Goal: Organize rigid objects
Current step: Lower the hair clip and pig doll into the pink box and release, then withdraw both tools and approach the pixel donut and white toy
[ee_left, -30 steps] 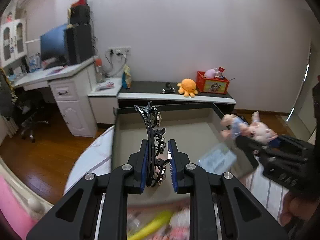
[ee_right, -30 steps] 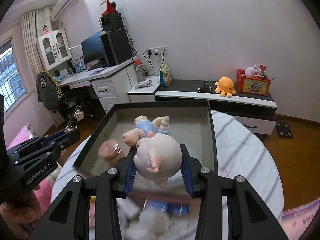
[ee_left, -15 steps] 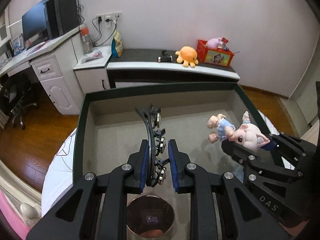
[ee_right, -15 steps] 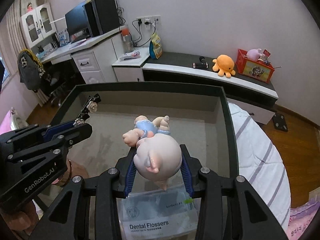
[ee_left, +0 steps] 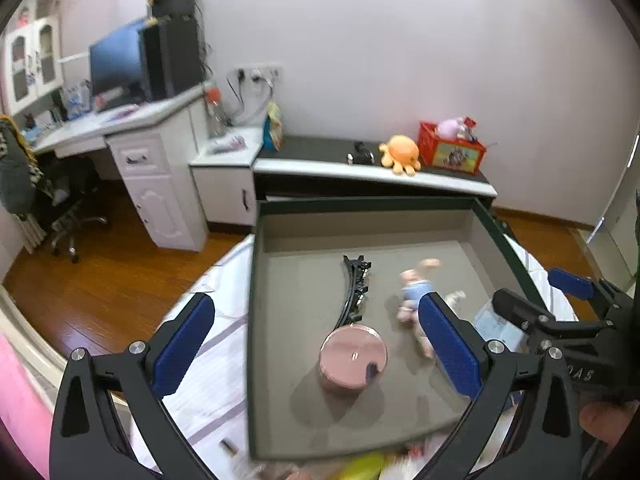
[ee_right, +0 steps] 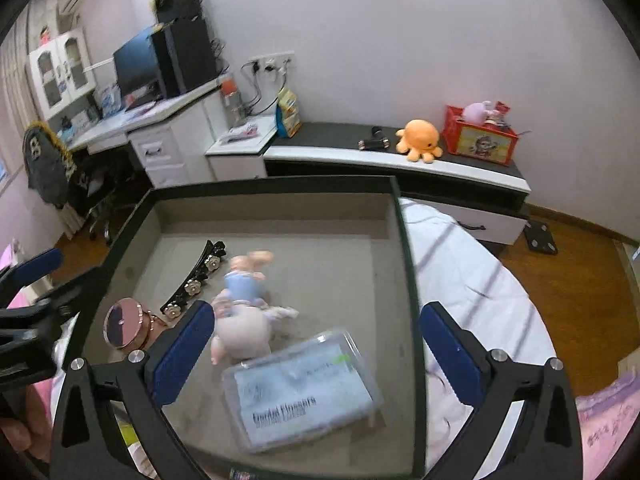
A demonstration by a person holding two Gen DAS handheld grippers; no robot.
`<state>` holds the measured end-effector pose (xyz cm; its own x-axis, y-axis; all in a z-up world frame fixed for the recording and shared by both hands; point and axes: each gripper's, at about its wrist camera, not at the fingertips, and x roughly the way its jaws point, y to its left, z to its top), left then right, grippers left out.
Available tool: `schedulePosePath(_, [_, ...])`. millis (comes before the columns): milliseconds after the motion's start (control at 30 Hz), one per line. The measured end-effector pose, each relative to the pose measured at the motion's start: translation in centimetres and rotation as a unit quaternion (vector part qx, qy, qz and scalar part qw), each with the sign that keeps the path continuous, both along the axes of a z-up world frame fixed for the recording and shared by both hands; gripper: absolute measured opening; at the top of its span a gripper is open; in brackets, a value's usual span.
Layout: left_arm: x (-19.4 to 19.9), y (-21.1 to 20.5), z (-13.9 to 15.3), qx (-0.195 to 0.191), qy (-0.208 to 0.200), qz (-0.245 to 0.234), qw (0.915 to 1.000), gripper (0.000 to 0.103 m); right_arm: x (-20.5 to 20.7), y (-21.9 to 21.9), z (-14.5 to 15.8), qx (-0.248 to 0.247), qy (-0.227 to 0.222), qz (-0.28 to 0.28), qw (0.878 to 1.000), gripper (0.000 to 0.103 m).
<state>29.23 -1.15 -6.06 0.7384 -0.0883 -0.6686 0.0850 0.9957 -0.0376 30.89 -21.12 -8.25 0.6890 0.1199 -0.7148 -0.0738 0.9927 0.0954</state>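
- Left tongs (ee_left: pixel 316 340): spread wide, nothing btwn the blue pads, hovering over the near-left part of the box.
- Right tongs (ee_right: pixel 310 350): also wide open, empty, above the near half of the box; in left wrist view they show at the right edge.
- Box (ee_right: pixel 404 240): shallow, dark rim, grey-beige inside, sits on a bed w/ white striped sheet (ee_right: pixel 472 280).
- Nearest in the box: clear pack of dental flossers (ee_right: pixel 300 388), lying flat, near-right, blurred.
- Round pink tin w/ shiny lid (ee_left: pixel 353 358), near-left on the box floor, upright.
- Pig doll (ee_right: pixel 240 312) in blue top, lying down mid-box, btwn tin and flosser pack; its head end is just beside the pack, can't tell if touching.
- Black hair clip (ee_right: pixel 194 282) w/ small flower studs, lying left of the pig, running from beside the tin towards the far wall of the box; near end looks right at the tin.
- Blurry bits of clutter at the near edge of the box, incl. sth yellow (ee_left: pixel 360 466); can't tell what.
- Beyond the bed: wood floor, low black-and-white cabinet (ee_right: pixel 400 156) along the wall.
- On it: orange octopus plush (ee_right: pixel 420 139), red crate (ee_right: pixel 480 140) w/ pink toys in it, a small dark item left of the octopus.
- Far left: white desk (ee_left: pixel 120 128) w/ monitor and black PC tower, office chair (ee_left: pixel 68 208) beside it, wall sockets w/ cables.
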Motion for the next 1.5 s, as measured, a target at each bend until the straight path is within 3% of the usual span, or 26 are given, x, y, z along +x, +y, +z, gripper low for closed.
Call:
schedulePosePath(367, [-9.8, 0.8, 4.2, -0.003, -0.062, 0.019, 0.9979, 0.103, -10.0, -0.2, 4.5, 0.035, -0.070, -0.014, 0.997, 0.103])
schedulePosePath(867, [-20.0, 1.1, 4.9, 0.004, -0.094, 0.047, 0.9945, 0.103, -22.2, 0.7, 6.5, 0.022, -0.128, -0.025, 0.991, 0.103])
schedulePosePath(1233, [-24.9, 1.1, 4.6, 0.005, -0.103, 0.052, 0.9933, 0.103, -26.5, 1.0, 6.9, 0.005, -0.143, -0.028, 0.989, 0.103])
schedulePosePath(1500, [-25.5, 1.2, 4.6, 0.004, -0.104, 0.054, 0.9931, 0.103, -27.4, 1.4, 7.2, 0.003, -0.148, -0.024, 0.989, 0.103])
